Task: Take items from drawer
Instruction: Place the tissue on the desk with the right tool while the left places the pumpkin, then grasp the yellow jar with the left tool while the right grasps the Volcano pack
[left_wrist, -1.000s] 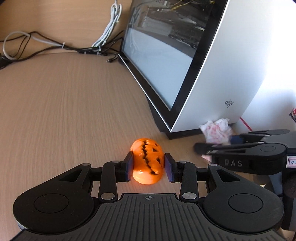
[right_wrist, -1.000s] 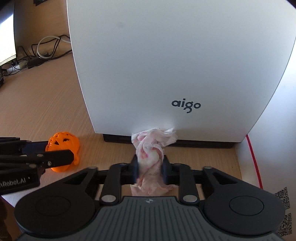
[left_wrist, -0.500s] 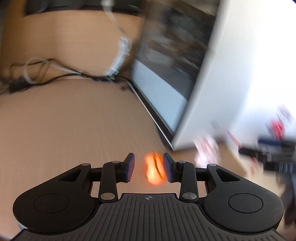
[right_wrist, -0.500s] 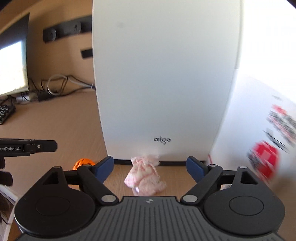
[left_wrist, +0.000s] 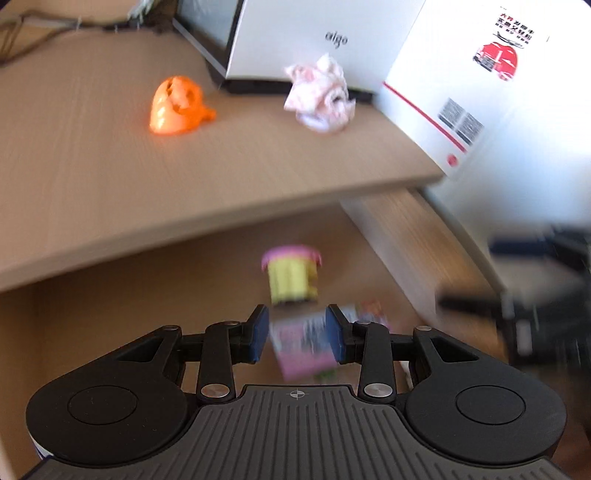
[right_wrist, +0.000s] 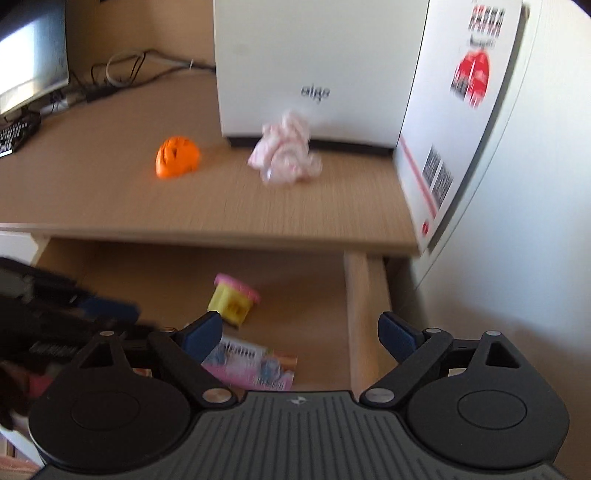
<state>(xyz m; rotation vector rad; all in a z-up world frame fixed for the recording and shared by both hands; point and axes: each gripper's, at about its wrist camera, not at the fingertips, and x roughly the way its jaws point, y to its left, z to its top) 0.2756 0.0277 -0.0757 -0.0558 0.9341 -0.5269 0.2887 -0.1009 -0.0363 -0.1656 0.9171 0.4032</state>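
Now the left gripper (left_wrist: 297, 334) hangs over the open drawer (right_wrist: 356, 314) with its 2 blue pads (left_wrist: 258, 332) parted a little and nothing clamped between them; the pink packet (left_wrist: 304, 349) seen through the gap lies on the drawer floor below, and whether the pads touch it I cannot tell through the blur. The right gripper (right_wrist: 300, 334) is spread wide and empty, above the drawer's right side. Just beyond the packet stands a small yellow tub (left_wrist: 291, 278) with a pink lid, upright or a little tilted, apart from the packet's far edge. Up on the desk (left_wrist: 92, 166), well apart from the drawer's contents, sit 2 things: an orange pumpkin (left_wrist: 175, 107) and a crumpled pink cloth (left_wrist: 319, 98), the cloth just in front of the white case (right_wrist: 317, 66), the pumpkin to its left. Judging by looks, the tub is light, stiff plastic with smooth walls, so a squeeze across its ribbed body below the lid should hold better than a pinch on the lid rim, which might pop loose. The packet looks flat, thin and glossy; lying flush on the wood it probably needs 1 edge caught, since a pinch from straight above may slide off.
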